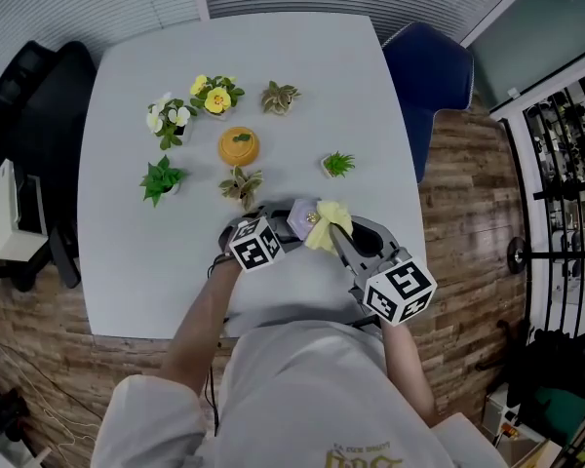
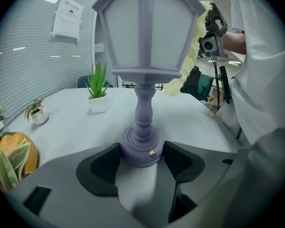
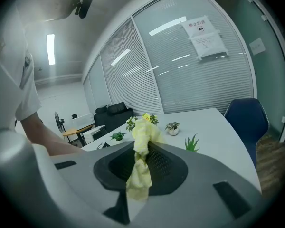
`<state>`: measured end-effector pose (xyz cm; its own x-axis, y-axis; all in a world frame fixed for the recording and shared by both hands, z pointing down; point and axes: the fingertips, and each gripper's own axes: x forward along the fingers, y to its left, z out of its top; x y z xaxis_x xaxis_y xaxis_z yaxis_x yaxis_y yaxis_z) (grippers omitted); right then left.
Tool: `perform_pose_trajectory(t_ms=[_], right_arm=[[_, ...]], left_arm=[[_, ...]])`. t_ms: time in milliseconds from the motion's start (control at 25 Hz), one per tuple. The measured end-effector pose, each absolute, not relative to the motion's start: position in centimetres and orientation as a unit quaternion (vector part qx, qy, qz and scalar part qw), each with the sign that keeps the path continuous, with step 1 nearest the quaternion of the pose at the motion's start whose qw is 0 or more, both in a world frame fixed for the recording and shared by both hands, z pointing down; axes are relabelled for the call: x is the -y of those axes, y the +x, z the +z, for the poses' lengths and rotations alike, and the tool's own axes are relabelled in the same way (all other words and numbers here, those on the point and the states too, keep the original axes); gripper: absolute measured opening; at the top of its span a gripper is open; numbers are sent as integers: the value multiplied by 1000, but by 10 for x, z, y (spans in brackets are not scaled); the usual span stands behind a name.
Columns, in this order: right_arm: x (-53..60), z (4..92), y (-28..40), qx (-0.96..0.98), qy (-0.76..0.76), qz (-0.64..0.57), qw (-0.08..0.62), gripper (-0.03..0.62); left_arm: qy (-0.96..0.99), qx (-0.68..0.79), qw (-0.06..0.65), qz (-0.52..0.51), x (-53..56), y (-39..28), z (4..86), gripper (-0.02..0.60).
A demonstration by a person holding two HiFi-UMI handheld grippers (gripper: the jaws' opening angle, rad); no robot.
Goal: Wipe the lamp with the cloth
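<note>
Lavender all over, the lamp (image 2: 145, 42) is a small lantern on a turned stem. It stands upright near the middle of the table's (image 1: 302, 66) front edge, close to the person. The left gripper (image 2: 141, 159) has its jaws drawn in on the round base, one pad touching each side, so the lamp is held steady. The right gripper (image 3: 138, 172) has its jaws pinched together on a yellow cloth (image 3: 143, 132), which bunches out past the tips.

In the head view the cloth lies just right of the lantern head. The left gripper view shows it against the edge of the head's right-hand panel. The lamp's long axis is vertical, so I judge the wipe must run up and down or around the head, with the right gripper doing the moving.

A paper notice (image 2: 66, 18) on the glass wall carries print too small to read. No brand shows on the lamp.
</note>
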<state>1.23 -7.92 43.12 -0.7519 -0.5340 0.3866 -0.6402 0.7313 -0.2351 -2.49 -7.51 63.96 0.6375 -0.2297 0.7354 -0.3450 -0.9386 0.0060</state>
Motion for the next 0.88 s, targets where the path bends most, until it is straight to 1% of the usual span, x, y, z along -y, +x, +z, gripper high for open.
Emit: perform_pose_trajectory(t_ms=[320,880], right_arm=[[78,442,3,920,310,160,178,63],[85,447,5,917,314,165,181,63]], left_arm=[[902,159,72,395,75,-25,639,304],[902,159,71,394,75,-26,640,304]])
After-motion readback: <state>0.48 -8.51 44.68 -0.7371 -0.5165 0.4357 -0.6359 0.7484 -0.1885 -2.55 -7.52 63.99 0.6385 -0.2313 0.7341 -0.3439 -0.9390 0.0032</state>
